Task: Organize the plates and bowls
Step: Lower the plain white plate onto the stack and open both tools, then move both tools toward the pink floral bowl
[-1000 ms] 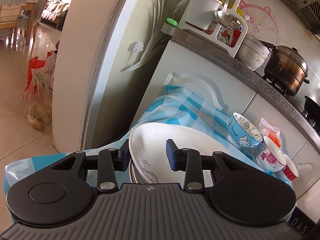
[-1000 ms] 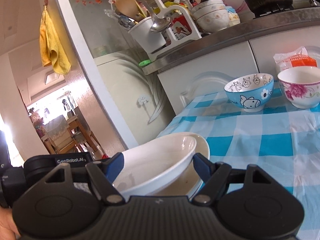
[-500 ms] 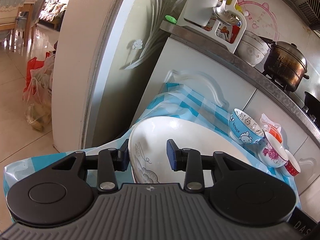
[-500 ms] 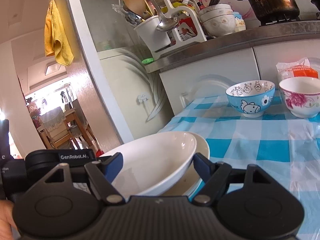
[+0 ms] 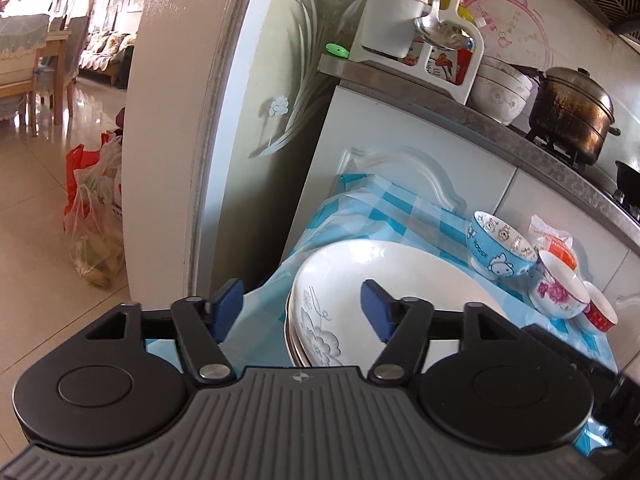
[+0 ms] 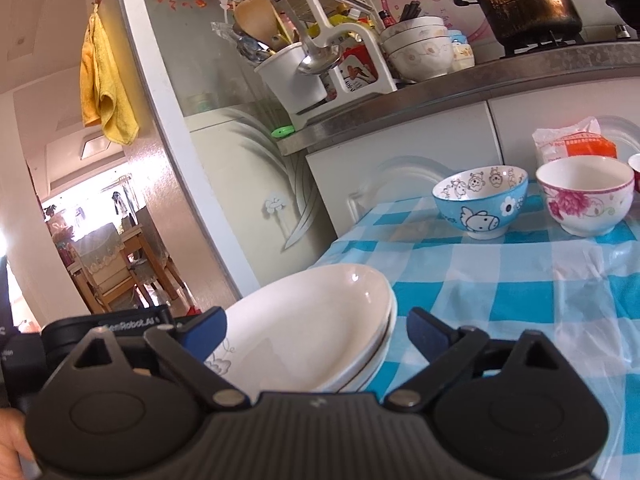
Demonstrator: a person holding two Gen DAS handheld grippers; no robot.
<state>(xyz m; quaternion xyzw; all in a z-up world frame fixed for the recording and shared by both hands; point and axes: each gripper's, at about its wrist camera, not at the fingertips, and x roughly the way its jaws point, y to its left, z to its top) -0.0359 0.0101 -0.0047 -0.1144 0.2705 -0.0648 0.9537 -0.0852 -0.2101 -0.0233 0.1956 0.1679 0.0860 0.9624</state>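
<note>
Plates (image 5: 384, 276) sit stacked at the lower centre of both your views, white and oval, on the blue checked tablecloth (image 6: 500, 280). In your left view the stack's long axis runs from the lower left up toward the right, and you see its layered rim with the grey floral print facing the camera; in your right view the stack (image 6: 312, 320) tilts from lower left to upper right, with only a corner of that print showing. Your left gripper (image 5: 300, 308) has just been opening: its jaws stand wide, the near rim of the stack lies between them, and neither blue pad touches it. Your right gripper (image 6: 316, 332) has just been opening too, jaws wide either side of the stack, pads clear of the rim. Your left view alone shows the red-rimmed small bowl (image 5: 600, 312) at the right edge and the shopping bags (image 5: 96, 224) on the floor at the left. Your right view alone shows the yellow cloth (image 6: 104, 92) hanging at the upper left. Both show the blue cartoon bowl (image 6: 480, 200) and the pink-flowered bowl (image 6: 584, 196), upright and just beside each other.
</note>
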